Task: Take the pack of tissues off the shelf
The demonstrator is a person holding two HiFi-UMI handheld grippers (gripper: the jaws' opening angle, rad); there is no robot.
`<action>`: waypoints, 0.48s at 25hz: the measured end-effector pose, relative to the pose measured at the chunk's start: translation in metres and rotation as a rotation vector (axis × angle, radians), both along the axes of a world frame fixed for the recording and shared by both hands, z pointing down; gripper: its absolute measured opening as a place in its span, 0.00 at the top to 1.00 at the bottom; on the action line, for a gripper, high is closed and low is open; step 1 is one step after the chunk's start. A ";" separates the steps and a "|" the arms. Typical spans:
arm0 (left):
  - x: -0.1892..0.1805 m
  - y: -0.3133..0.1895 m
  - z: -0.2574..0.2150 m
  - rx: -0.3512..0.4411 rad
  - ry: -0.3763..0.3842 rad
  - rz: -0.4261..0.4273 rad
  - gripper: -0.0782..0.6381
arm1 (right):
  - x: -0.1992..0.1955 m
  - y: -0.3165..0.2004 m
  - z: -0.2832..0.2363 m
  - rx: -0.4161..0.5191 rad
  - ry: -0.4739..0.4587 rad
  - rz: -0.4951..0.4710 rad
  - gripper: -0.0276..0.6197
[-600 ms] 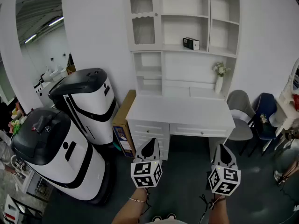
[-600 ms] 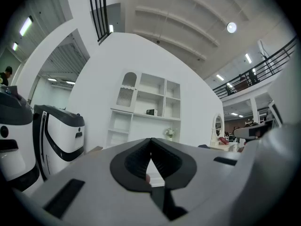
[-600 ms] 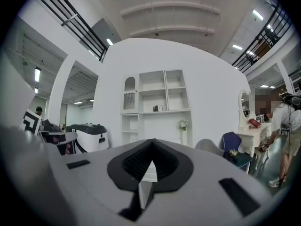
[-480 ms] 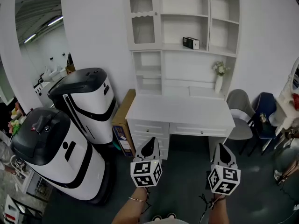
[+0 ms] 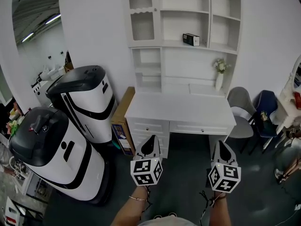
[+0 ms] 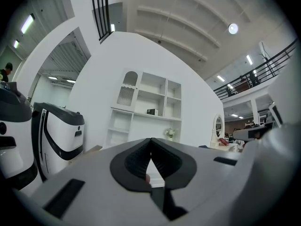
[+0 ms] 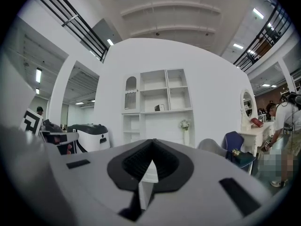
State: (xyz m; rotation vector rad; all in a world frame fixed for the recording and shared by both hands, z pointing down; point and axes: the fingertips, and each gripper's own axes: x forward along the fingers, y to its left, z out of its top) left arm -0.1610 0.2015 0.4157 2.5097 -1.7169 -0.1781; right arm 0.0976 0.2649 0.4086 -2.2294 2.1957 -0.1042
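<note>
Head view, left tool (image 5: 152,141) and right tool (image 5: 221,145) level, parallel, jaws together

No word, number or brand can be read in any view. The marker cube (image 5: 146,171) on the left gripper (image 5: 151,140) and the one on the right gripper (image 5: 221,144) carry only black-and-white square patterns, no letters. The pack of tissues (image 5: 191,39) on the shelf (image 5: 207,48) has a light patch on its dark front, too small to read. The cardboard box (image 5: 123,126) beside the table (image 5: 181,112) shows coloured print on its side, also too small to read.
</note>
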 end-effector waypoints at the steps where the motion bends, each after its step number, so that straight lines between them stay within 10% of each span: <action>1: 0.001 0.000 0.000 0.001 -0.002 0.001 0.87 | 0.000 -0.001 0.000 0.004 -0.007 -0.002 0.95; 12: 0.003 -0.004 -0.003 0.005 0.000 0.002 0.87 | 0.002 -0.008 -0.005 0.027 -0.022 -0.012 0.83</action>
